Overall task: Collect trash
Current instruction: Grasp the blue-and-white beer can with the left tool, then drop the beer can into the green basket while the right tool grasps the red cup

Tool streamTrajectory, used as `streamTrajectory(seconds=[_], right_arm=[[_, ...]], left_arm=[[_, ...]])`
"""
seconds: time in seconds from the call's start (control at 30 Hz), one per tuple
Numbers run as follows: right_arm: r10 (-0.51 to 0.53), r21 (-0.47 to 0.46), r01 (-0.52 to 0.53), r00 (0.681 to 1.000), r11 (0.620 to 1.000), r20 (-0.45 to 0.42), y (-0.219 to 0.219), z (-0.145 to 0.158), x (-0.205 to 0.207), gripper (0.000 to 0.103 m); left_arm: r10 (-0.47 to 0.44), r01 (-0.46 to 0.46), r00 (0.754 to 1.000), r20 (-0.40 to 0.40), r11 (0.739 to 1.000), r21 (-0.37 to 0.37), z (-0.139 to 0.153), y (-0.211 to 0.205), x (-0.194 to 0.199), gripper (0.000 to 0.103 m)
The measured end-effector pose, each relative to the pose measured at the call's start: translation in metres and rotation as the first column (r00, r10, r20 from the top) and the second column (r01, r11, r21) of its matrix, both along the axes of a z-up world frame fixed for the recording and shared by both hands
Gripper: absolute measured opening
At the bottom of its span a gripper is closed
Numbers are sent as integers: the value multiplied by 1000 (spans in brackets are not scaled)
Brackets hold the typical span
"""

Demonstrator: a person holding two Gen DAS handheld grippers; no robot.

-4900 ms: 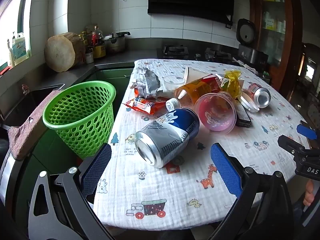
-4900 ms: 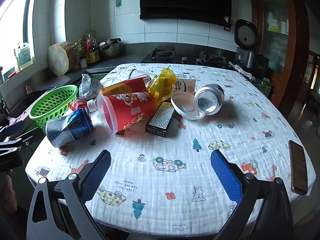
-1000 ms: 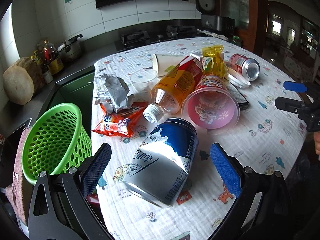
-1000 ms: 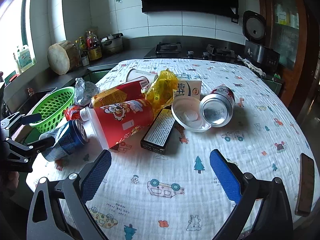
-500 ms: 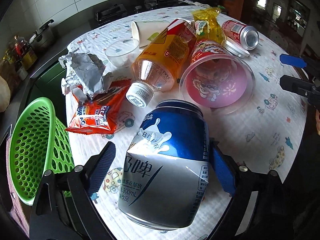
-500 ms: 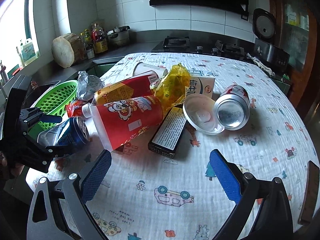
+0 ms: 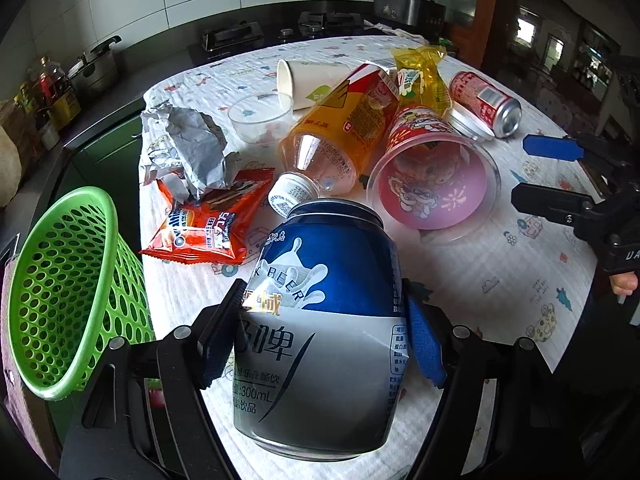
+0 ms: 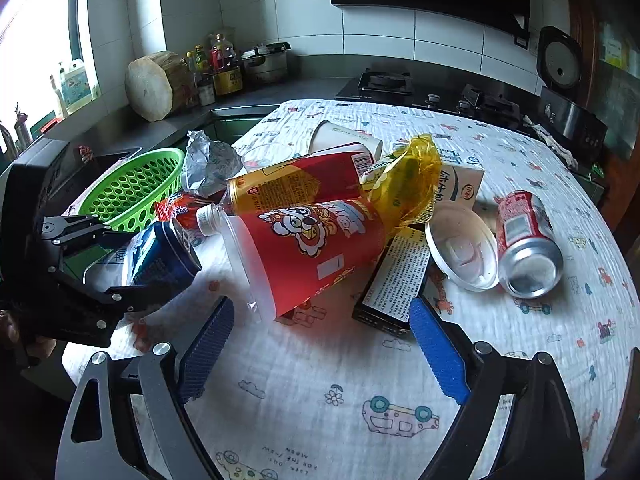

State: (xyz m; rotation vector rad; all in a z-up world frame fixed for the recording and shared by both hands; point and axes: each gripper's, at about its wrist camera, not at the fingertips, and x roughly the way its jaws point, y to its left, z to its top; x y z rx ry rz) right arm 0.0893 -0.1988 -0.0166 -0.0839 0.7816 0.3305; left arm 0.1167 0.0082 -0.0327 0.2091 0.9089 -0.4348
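My left gripper (image 7: pixel 320 340) is shut on a blue and silver beer can (image 7: pixel 320 320), its blue pads pressed to both sides; the can also shows in the right wrist view (image 8: pixel 160 256). A green perforated basket (image 7: pixel 60 280) stands off the table's left edge. Beyond the can lie an orange snack wrapper (image 7: pixel 208 224), crumpled foil (image 7: pixel 188 148), an orange drink bottle (image 7: pixel 340 132), a red noodle cup (image 7: pixel 432 184) and a red soda can (image 7: pixel 486 102). My right gripper (image 8: pixel 320 348) is open and empty over the cloth in front of the pile.
The table wears a white cartoon-print cloth (image 8: pixel 400 400). A black box (image 8: pixel 396 276), a white lid (image 8: pixel 460 248), a milk carton (image 8: pixel 460 184), a yellow bag (image 8: pixel 408 184) and a paper cup (image 8: pixel 344 136) sit in the pile. A counter with bottles and a stove lies behind.
My left gripper has moved in around the beer can and closed on it. My right gripper has moved closer to the pile and stays open.
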Motion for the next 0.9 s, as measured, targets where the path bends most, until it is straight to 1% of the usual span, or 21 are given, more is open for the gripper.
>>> streamTrajectory(seconds=[0.17, 0.27, 0.33, 0.47, 0.5, 0.57, 0.67, 0.9], right_arm=[[-25, -66, 27, 999, 997, 34, 18, -9, 6, 84], [-51, -85, 54, 998, 995, 43, 28, -16, 15, 82], [-66, -110, 71, 997, 991, 49, 36, -20, 22, 78], [-106, -159, 115, 992, 981, 61, 44, -27, 35, 74], [-113, -156, 122, 992, 980, 60, 44, -27, 36, 72], [-118, -148, 124, 992, 981, 51, 41, -27, 38, 72], [-111, -152, 119, 992, 981, 60, 41, -25, 36, 72], [-122, -150, 130, 991, 980, 61, 29, -23, 33, 72]], left_arm=[[23, -22, 1000, 18, 999, -33, 4, 8, -6, 73], [40, -38, 999, 22, 998, -52, 5, 16, -9, 73], [54, -53, 998, 26, 996, -65, 7, 23, -9, 73], [90, -85, 995, 43, 992, -94, 15, 40, -9, 73], [100, -95, 994, 49, 990, -101, 17, 44, -9, 73], [114, -107, 992, 57, 988, -114, 21, 51, -10, 73], [129, -121, 989, 66, 986, -117, 23, 58, -9, 73], [147, -139, 987, 57, 982, -126, 21, 62, -7, 73]])
